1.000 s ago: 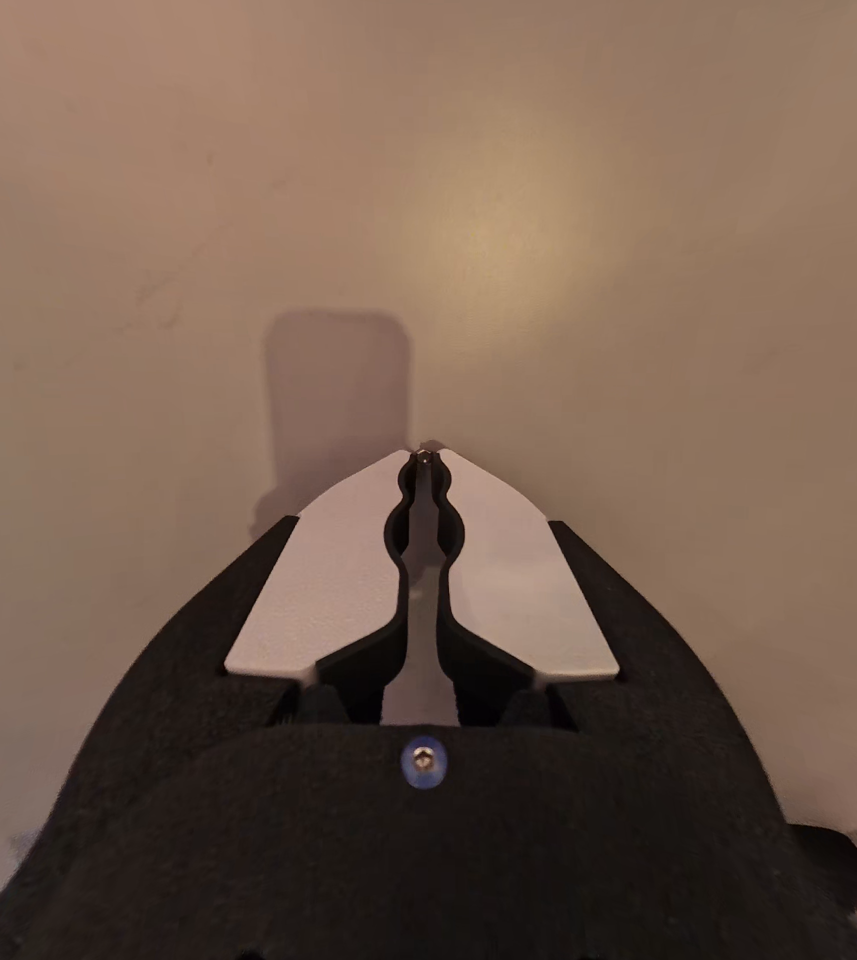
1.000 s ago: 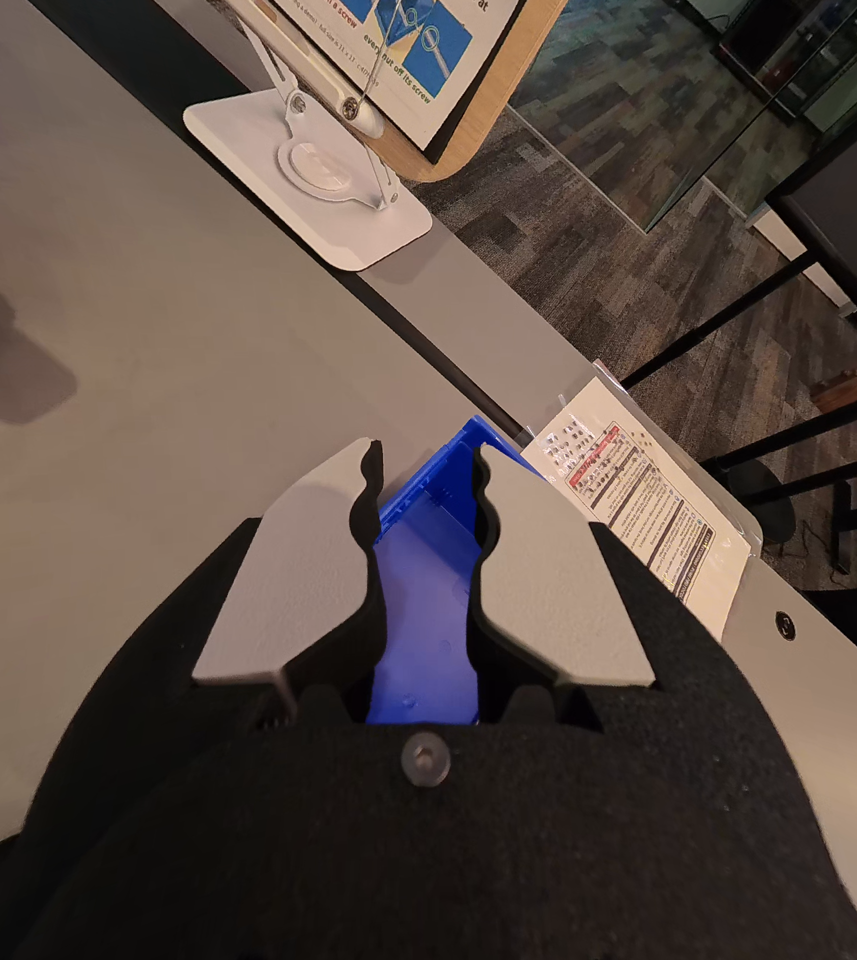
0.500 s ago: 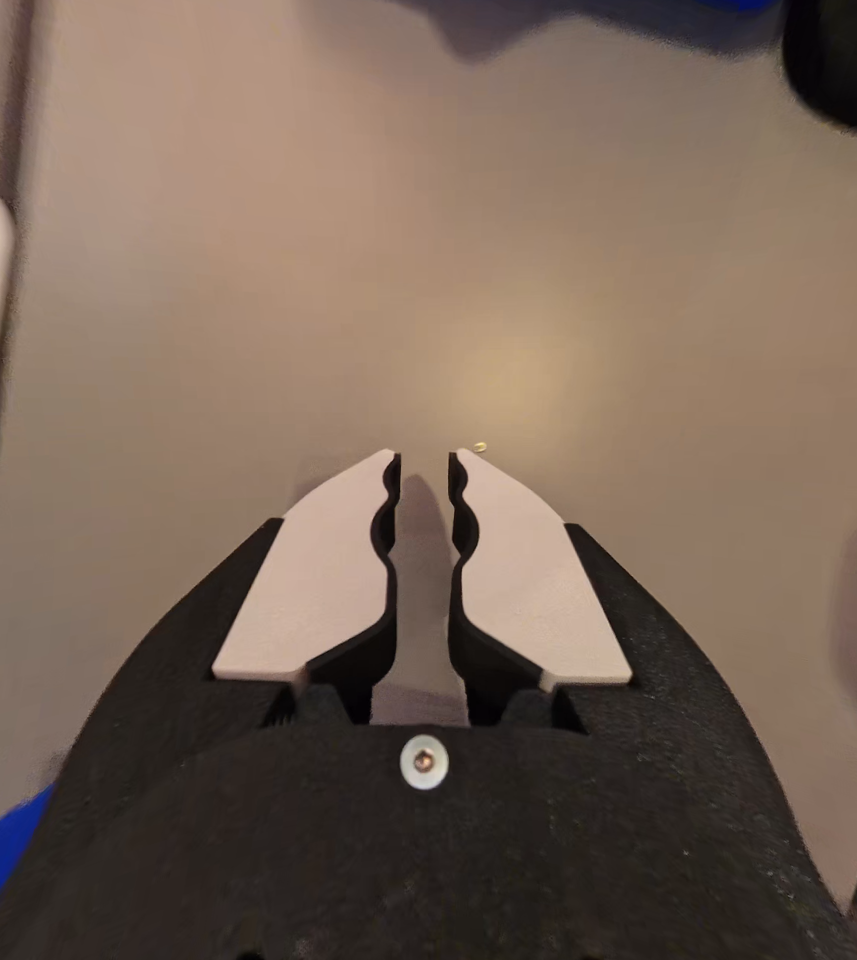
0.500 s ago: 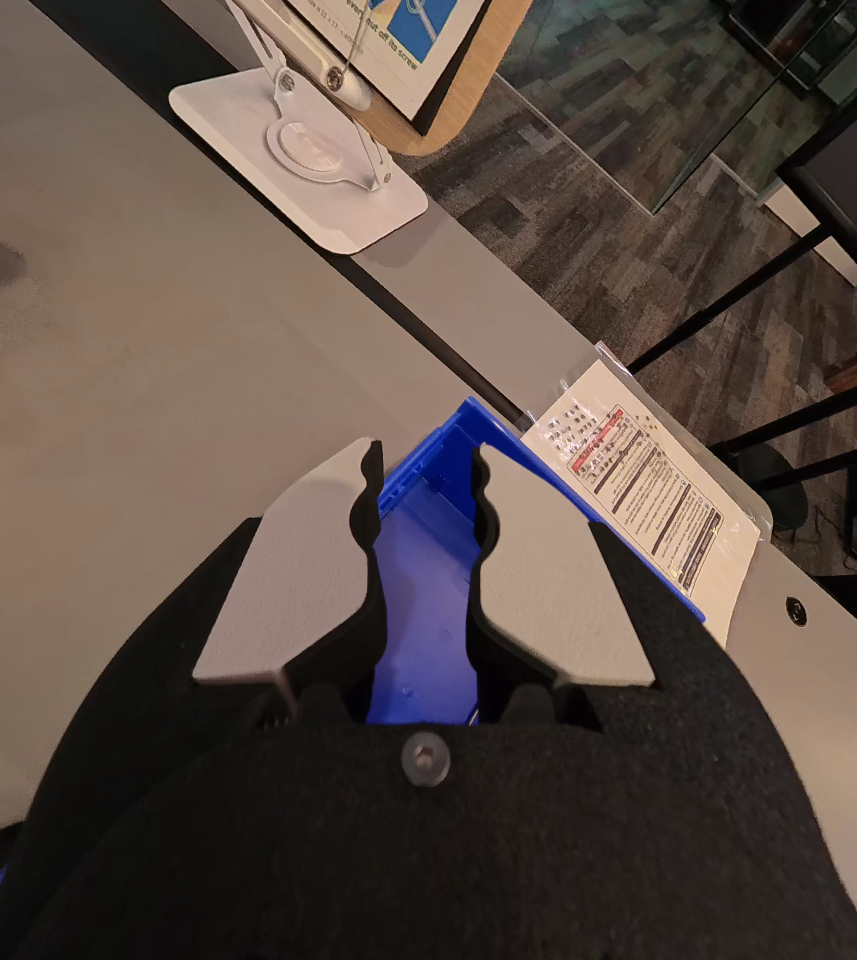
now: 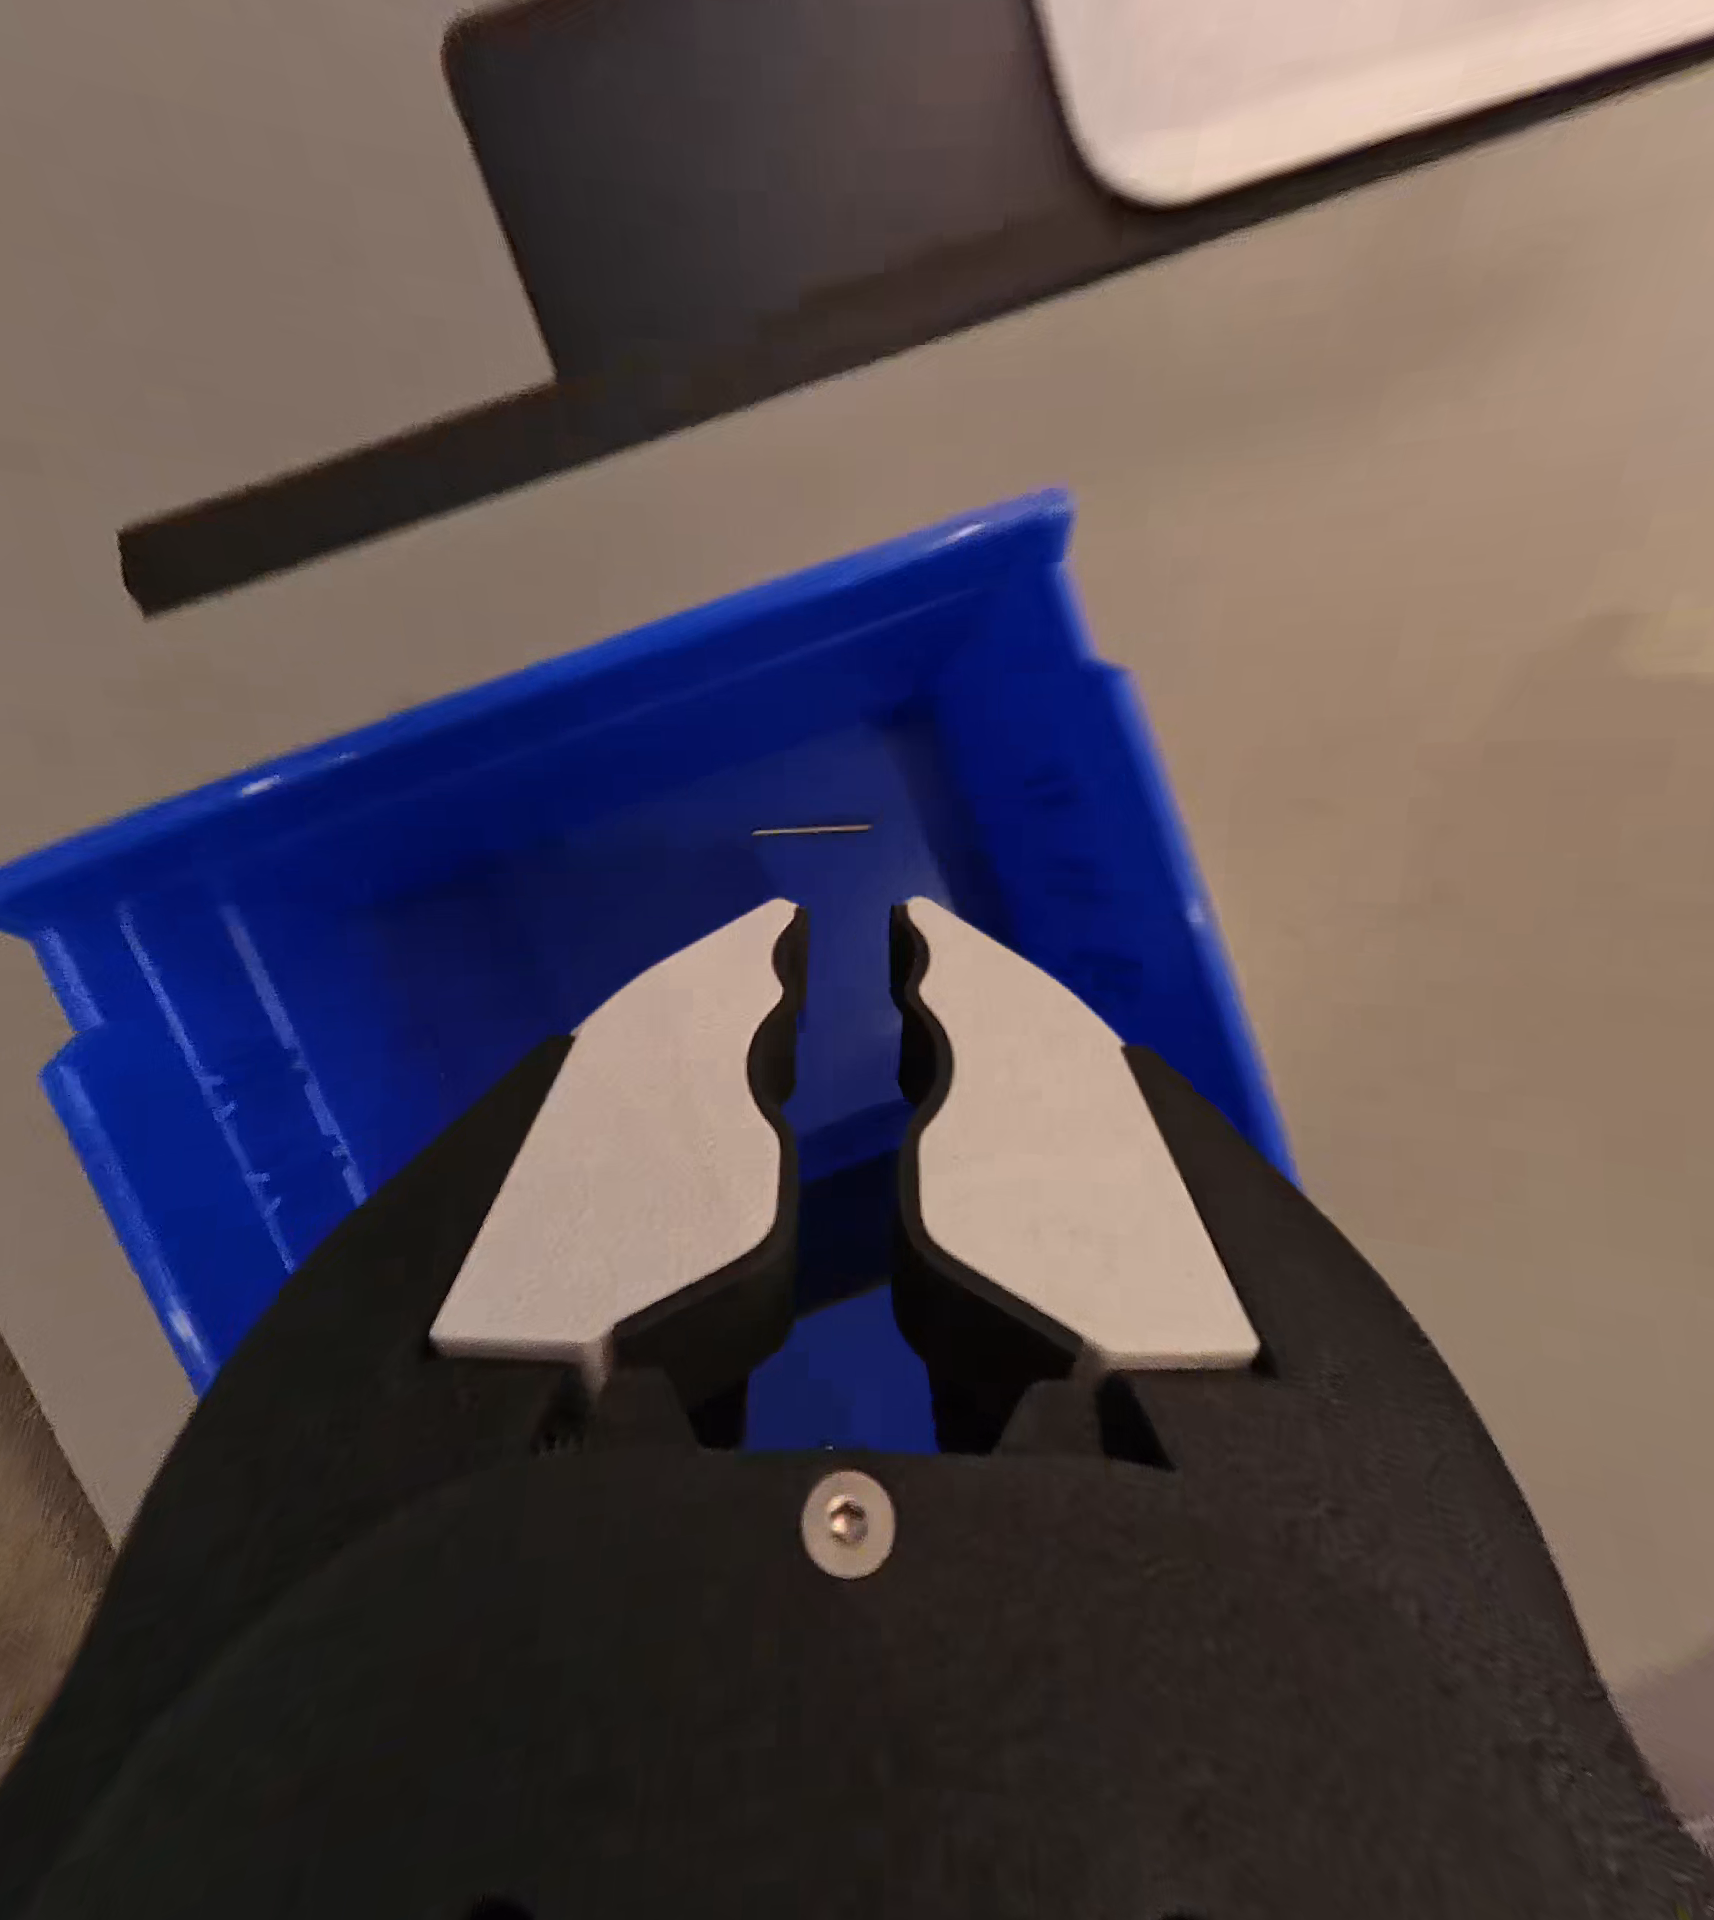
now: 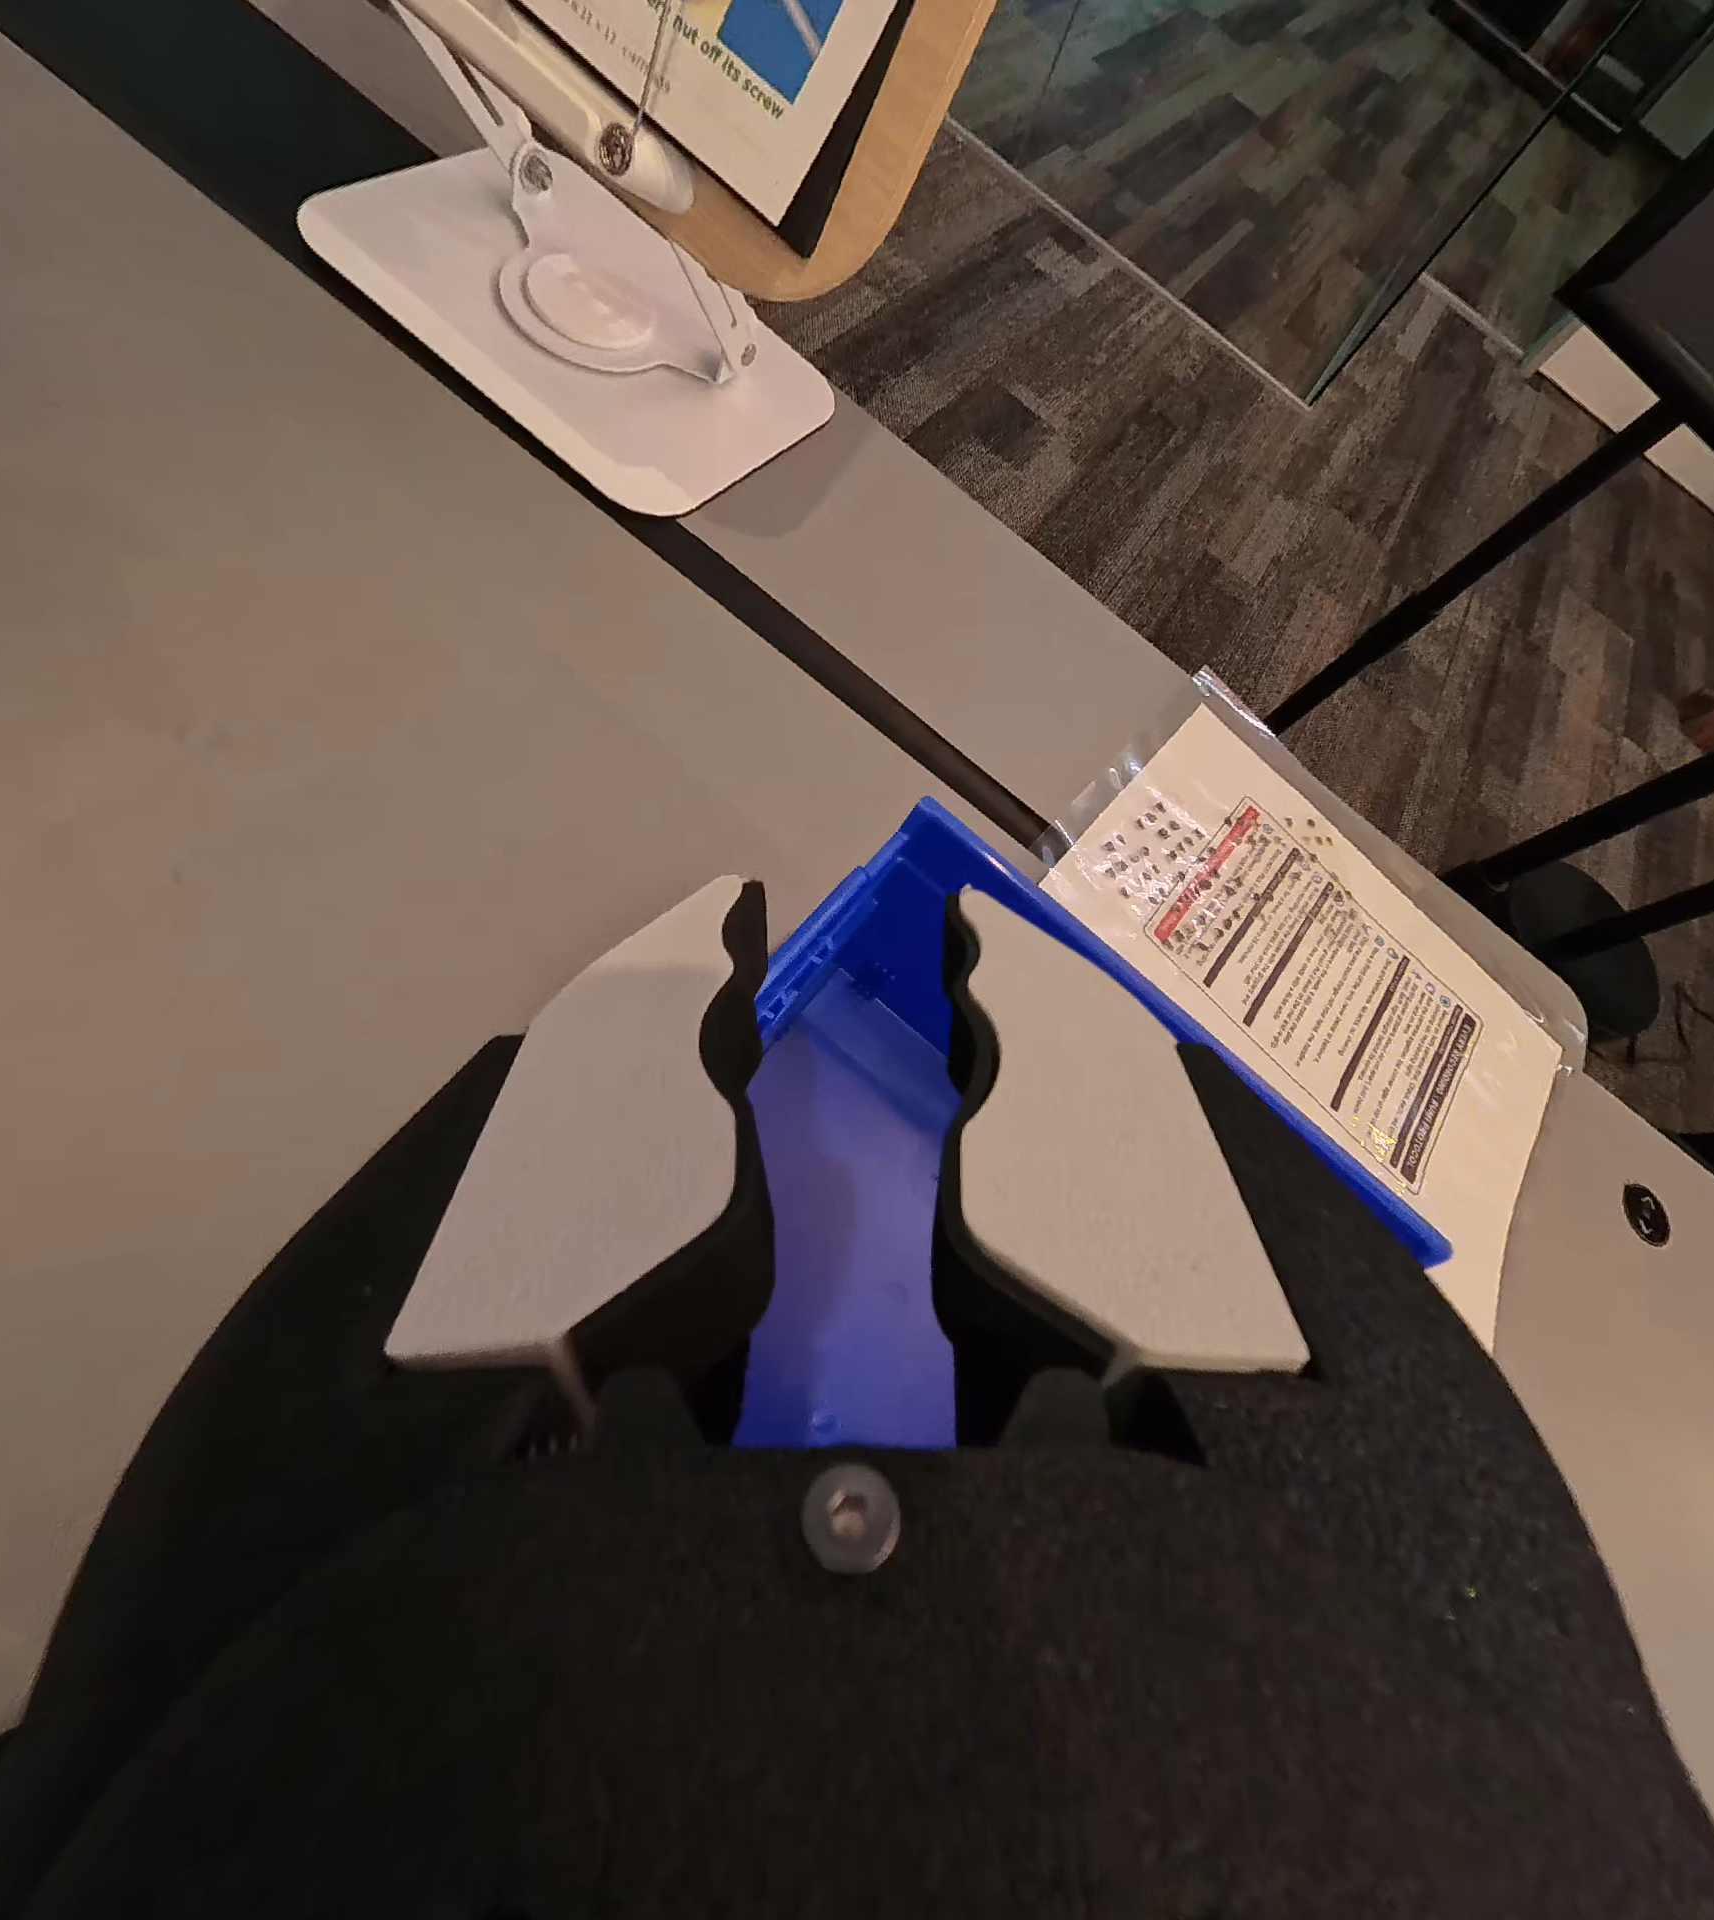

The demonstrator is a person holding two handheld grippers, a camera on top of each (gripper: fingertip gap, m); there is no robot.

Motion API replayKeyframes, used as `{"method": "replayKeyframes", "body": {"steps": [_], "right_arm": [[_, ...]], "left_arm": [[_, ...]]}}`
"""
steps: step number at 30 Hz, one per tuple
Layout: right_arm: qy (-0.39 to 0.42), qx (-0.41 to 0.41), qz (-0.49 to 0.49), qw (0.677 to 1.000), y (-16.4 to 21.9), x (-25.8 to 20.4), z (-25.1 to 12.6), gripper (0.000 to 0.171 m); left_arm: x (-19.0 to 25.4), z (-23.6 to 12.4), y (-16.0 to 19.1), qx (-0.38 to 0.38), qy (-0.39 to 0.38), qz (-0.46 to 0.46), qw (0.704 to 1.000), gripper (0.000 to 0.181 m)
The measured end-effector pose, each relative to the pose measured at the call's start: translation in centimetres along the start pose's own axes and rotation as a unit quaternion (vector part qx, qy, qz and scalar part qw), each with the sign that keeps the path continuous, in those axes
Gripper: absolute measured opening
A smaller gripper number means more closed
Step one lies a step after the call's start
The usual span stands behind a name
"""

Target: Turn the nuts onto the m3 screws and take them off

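Two parted grippers (image 5: 845,909) (image 6: 853,899) above blue bins (image 5: 541,727) (image 6: 1196,1013)

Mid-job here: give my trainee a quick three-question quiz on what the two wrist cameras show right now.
1. True or false: the left tongs are shut on a nut.
2. What do the right tongs point into: A) a blue bin, B) a white stand, C) the floor?
3. Fill in: the sheet in a clear sleeve lies just beyond the bin's ____ wall, in the right wrist view.

Key:
1. False; both tips stand apart over the blue bin, nothing between them.
2. A
3. right
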State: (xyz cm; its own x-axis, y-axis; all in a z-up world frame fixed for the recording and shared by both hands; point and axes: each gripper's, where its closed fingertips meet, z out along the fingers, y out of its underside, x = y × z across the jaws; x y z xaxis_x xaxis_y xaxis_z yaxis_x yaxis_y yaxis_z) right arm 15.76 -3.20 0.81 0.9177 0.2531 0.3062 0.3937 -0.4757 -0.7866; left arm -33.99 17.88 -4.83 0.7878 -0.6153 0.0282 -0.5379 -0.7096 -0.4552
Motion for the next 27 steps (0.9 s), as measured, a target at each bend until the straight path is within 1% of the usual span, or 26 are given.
{"method": "replayKeyframes", "body": {"steps": [4, 7, 9, 14, 17, 21, 22, 25, 27], "right_arm": [[0.000, -0.007, 0.000, 1.000, 0.3, 0.0, 0.1, 0.032], [-0.001, -0.008, 0.004, 1.000, 0.5, 0.1, 0.2, 0.032], [-0.003, -0.010, 0.006, 1.000, 0.6, 0.1, 0.5, 0.032], [-0.002, -0.025, -0.006, 1.000, 1.1, 0.0, 0.8, 0.032], [-0.003, -0.025, -0.007, 1.000, 1.0, -0.1, 0.7, 0.032], [-0.003, -0.018, -0.003, 1.000, 0.9, 0.1, 0.5, 0.032], [-0.003, -0.017, -0.003, 1.000, 0.9, 0.2, 0.4, 0.032], [0.000, -0.015, -0.004, 1.000, 0.9, 0.3, 0.2, 0.032], [0.000, -0.013, -0.003, 1.000, 0.8, 0.4, 0.1, 0.032]], "left_arm": [[-1.4, 3.5, 1.3, -0.039, -0.018, -0.030, 0.999, 0.017], [-1.7, 5.5, 1.8, -0.065, -0.017, -0.065, 0.996, 0.015], [-1.8, 6.4, 1.7, -0.068, -0.017, -0.100, 0.992, 0.017], [-2.4, 7.2, 1.4, -0.069, -0.022, -0.176, 0.982, 0.024], [-2.7, 7.6, 1.6, -0.066, -0.029, -0.212, 0.975, 0.024], [-1.5, 8.7, 1.9, -0.070, 0.002, -0.257, 0.964, 0.025], [-1.4, 8.9, 2.0, -0.073, 0.000, -0.262, 0.962, 0.025], [-2.2, 9.2, 3.0, -0.106, -0.049, -0.243, 0.963, 0.028], [-2.0, 9.3, 3.2, -0.119, -0.054, -0.241, 0.962, 0.028]]}}
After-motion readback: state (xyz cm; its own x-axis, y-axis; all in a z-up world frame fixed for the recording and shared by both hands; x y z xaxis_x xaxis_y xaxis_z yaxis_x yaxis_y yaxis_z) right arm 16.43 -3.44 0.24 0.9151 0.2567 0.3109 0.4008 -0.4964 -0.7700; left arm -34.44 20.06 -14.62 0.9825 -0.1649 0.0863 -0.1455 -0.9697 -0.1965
